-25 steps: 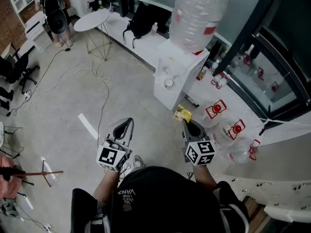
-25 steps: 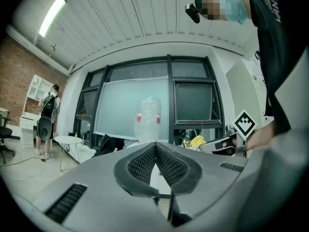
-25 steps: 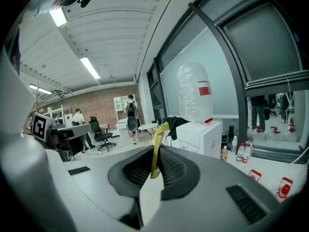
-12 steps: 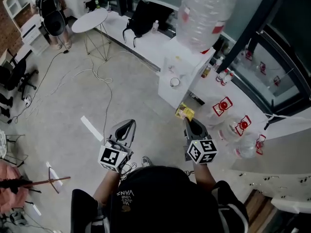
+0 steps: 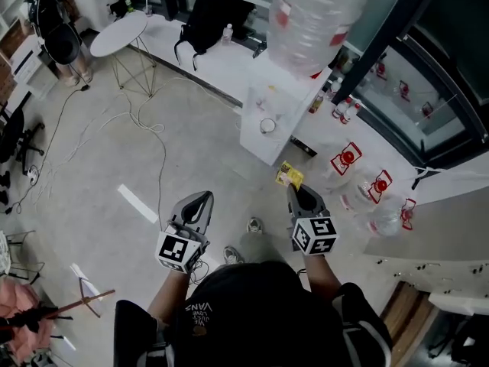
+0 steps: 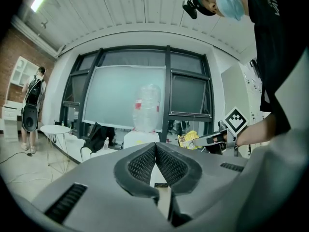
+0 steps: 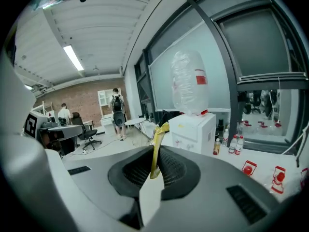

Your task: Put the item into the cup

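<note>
My right gripper [image 5: 295, 191] is shut on a small yellow packet [image 5: 289, 176], which sticks up thin and edge-on between its jaws [image 7: 157, 144]. My left gripper [image 5: 201, 199] is shut with nothing in it, its pads pressed together [image 6: 156, 146]. In the left gripper view the yellow packet [image 6: 188, 139] shows at the right, held by the other gripper. Ahead stands a white water dispenser [image 5: 276, 109] with a big clear bottle on top. A small white cup [image 5: 267, 125] sits on its front ledge, well beyond both grippers.
A long white ledge [image 5: 229, 60] runs along the windows with a black bag [image 5: 205, 17] on it. Small bottles and red-labelled jugs [image 5: 348, 159] lie to the right. A round white table [image 5: 116, 35] and loose cables [image 5: 145, 121] are on the left floor. A person with a backpack [image 5: 50, 29] stands far left.
The head view has shifted a little and the person's shoes now show on the floor between the grippers. Both grippers keep their pose, the packet still held.
</note>
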Tool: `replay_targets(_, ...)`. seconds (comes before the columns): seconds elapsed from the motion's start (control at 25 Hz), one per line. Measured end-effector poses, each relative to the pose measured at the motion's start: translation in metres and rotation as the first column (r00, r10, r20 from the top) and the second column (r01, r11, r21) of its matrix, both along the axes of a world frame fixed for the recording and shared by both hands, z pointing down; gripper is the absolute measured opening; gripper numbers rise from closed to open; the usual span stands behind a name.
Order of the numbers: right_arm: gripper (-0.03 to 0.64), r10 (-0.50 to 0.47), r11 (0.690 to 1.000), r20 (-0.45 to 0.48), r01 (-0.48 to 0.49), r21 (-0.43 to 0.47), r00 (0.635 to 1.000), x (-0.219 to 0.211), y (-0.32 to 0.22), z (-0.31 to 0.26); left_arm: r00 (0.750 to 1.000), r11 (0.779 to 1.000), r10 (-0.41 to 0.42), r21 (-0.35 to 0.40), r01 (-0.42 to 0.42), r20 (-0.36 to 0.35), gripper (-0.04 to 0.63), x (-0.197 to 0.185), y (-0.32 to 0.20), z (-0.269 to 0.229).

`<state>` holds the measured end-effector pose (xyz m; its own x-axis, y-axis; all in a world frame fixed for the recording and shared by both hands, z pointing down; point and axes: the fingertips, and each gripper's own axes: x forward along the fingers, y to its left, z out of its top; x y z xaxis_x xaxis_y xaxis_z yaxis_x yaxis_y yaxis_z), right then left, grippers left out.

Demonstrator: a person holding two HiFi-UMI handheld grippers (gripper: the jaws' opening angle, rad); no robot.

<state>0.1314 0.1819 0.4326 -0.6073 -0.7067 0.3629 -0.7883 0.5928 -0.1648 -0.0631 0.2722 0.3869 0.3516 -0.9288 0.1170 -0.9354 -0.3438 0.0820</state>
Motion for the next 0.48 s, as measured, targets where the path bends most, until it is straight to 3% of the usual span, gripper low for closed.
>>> replay_targets(0.48, 0.057, -0.058, 0.998, -0.074, 0.057, -0.025, 0.996, 0.005, -0.112, 0.021, 0.999, 0.999, -0.04, -0.003, 0.04, -0.017, 0.02, 0.012, -0.115, 0.001)
